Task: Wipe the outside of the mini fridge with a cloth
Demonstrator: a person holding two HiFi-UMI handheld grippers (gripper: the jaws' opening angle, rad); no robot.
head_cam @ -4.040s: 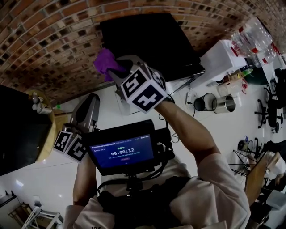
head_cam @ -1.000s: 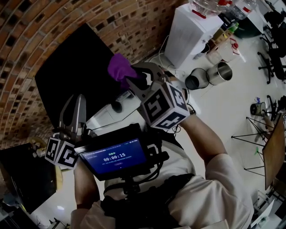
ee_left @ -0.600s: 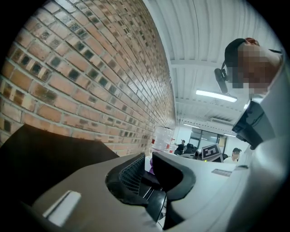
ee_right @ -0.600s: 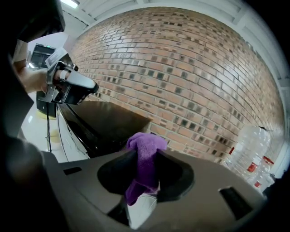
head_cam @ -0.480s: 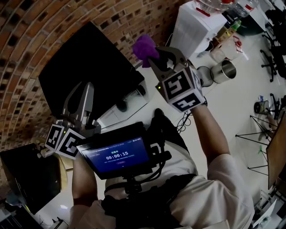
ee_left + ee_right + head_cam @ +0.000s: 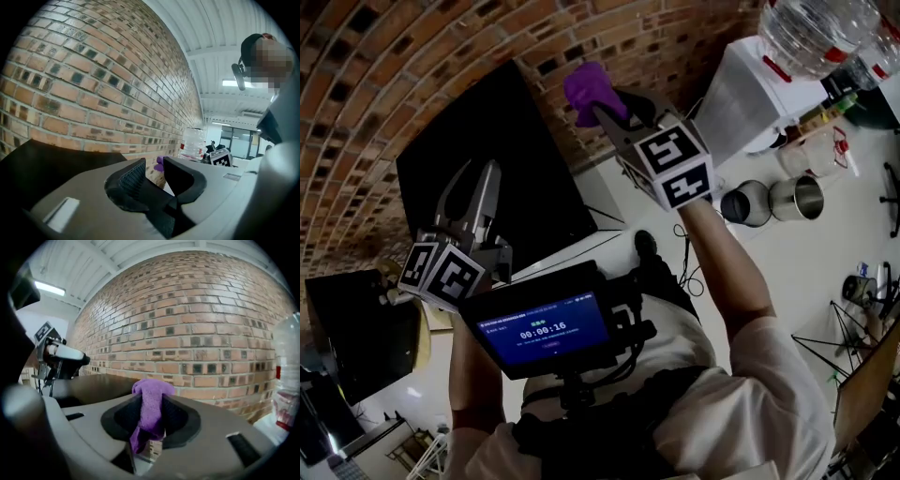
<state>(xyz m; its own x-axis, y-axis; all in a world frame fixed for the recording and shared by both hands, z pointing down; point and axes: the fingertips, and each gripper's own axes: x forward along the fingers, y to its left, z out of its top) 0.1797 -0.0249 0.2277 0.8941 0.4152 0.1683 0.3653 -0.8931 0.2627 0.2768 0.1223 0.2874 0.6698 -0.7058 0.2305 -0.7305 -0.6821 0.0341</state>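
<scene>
Pinching purple cloth tight in right gripper fingers, 1 o'clock off black mini fridge; just spreading empty left gripper fingers, partly apart.

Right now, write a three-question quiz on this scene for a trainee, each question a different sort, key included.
1. Which hand's gripper grips the purple cloth? A left, B right, C neither.
2. True or false: the left gripper has something clamped between its jaws.
3. What stands behind the black mini fridge?
Key: 1 B, the right gripper. 2 False: its jaws have just been opening, with nothing between them. 3 The brick wall.
</scene>
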